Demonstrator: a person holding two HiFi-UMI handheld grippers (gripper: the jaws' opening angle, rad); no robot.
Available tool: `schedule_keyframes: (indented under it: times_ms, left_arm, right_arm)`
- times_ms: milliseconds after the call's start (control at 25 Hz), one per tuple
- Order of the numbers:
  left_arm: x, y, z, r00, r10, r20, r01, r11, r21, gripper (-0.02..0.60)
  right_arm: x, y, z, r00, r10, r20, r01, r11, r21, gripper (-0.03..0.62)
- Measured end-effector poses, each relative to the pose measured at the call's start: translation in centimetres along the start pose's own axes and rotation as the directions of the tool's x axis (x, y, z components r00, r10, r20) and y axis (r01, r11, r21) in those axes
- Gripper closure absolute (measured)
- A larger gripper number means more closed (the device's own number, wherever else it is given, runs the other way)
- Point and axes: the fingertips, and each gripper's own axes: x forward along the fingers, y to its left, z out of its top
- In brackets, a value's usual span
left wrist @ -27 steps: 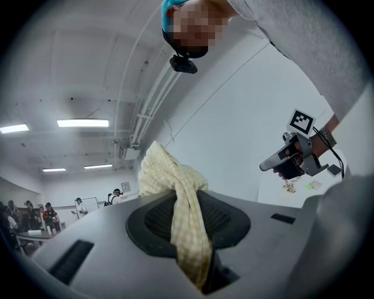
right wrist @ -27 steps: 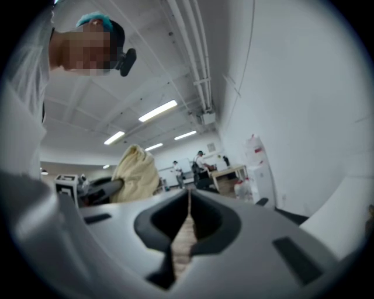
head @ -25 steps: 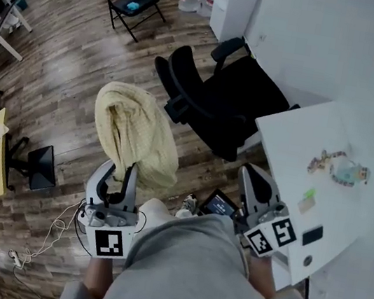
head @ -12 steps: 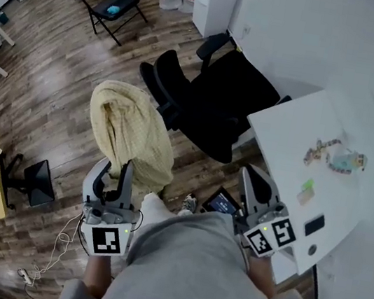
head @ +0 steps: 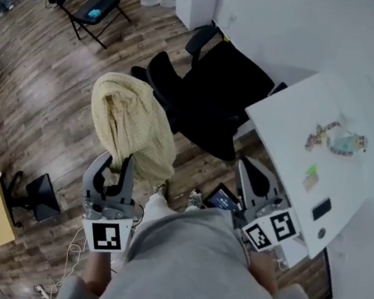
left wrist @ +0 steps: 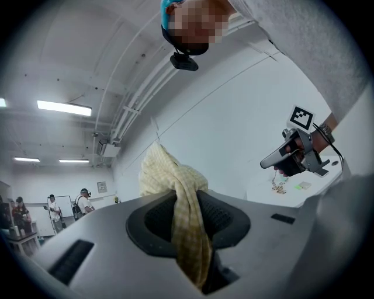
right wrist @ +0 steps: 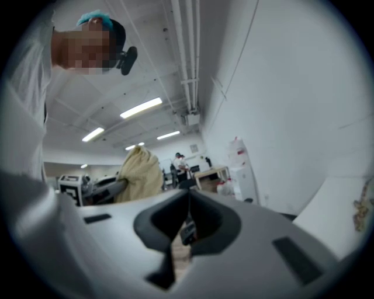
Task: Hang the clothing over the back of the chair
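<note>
The pale yellow checked cloth (head: 132,123) is pinched in my left gripper (head: 116,163). A twisted strand of it runs between the fingers, which are clamped on it, and the bulk bunches out beyond the fingertips, away from me. Its long axis follows the line of the fingers, forward over the wooden floor (head: 57,74), with a loose tail hanging just to their right.

The black office chair (head: 212,103) stands ahead and to the right of the bundle. In the head view the cloth's right edge comes just beside the chair's nearest curved black edge, though I judge the cloth is up in the air and not touching it. Which of the chair's dark parts is the back I cannot tell for certain from above; the curved piece on my side looks likeliest.

My right gripper (head: 250,171) is well apart from the cloth, by the near corner of the white counter (head: 284,144), with the chair ahead of it and to its left. Its fingers are together on nothing.

So the left hand is the nearer one. I judge the carry must go forward and rightward, laying the cloth's length across the chair's back, not along it.
</note>
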Motion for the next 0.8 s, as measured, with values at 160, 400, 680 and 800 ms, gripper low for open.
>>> schedule_keyframes:
  times_ms: [160,400,680,800]
  left_arm:
    - [0.7,0.5,-0.5,0.999,-0.036,0.007,0.036,0.999,-0.012,0.46]
    - [1.9,1.2,-0.8,0.994,-0.102,0.025,0.102,0.995,-0.008,0.46]
    - [3.7,1.5,-1.0,0.983,-0.174,0.05,0.174,0.985,-0.003,0.46]
    - [4.4,1.5,-1.0,0.977,-0.205,0.061,0.205,0.979,-0.002,0.46]
  right_arm:
    - [0.5,0.3,-0.3,0.999,-0.032,0.001,0.032,0.999,0.007,0.559]
    - [1.2,0.9,-0.5,0.996,-0.084,0.02,0.084,0.996,0.017,0.559]
    - [0.8,0.5,-0.9,0.986,-0.163,0.034,0.162,0.986,0.043,0.559]
    - [0.8,0.5,-0.9,0.98,-0.193,0.044,0.191,0.98,0.049,0.559]
